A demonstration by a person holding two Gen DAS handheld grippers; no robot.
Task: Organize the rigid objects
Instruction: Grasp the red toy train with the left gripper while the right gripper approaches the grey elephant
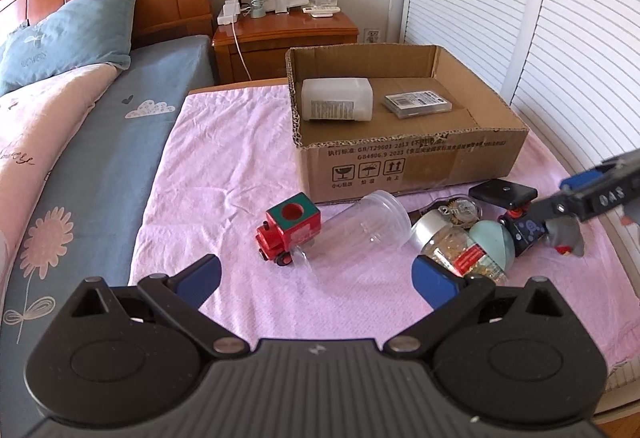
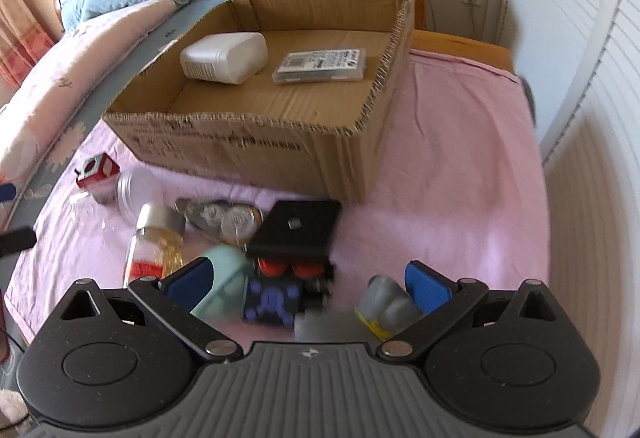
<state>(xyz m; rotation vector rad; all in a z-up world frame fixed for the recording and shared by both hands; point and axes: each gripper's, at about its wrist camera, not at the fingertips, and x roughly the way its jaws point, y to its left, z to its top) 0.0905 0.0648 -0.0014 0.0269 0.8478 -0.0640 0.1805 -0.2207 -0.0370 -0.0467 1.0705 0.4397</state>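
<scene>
On the pink cloth lie a red toy train (image 1: 288,228), a clear plastic cup (image 1: 360,226) on its side, a gold-filled jar (image 1: 460,250), a teal egg-shaped piece (image 1: 494,238), a black square block (image 1: 503,192) and a dark blue patterned toy (image 1: 528,232). My left gripper (image 1: 316,278) hangs open, low over the cloth just short of the train and cup, holding nothing. My right gripper (image 2: 308,282) is open over the blue patterned toy (image 2: 272,302), with a grey toy (image 2: 384,306) beside its right finger. The open cardboard box (image 2: 240,142) holds a white bottle (image 2: 224,56) and a clear case (image 2: 320,66).
A blister pack of round pieces (image 2: 224,218) lies between the jar and the black block. The bed (image 1: 100,142) lies to the left, a wooden nightstand (image 1: 286,34) stands behind the box, and white louvred doors (image 1: 560,38) close off the right side.
</scene>
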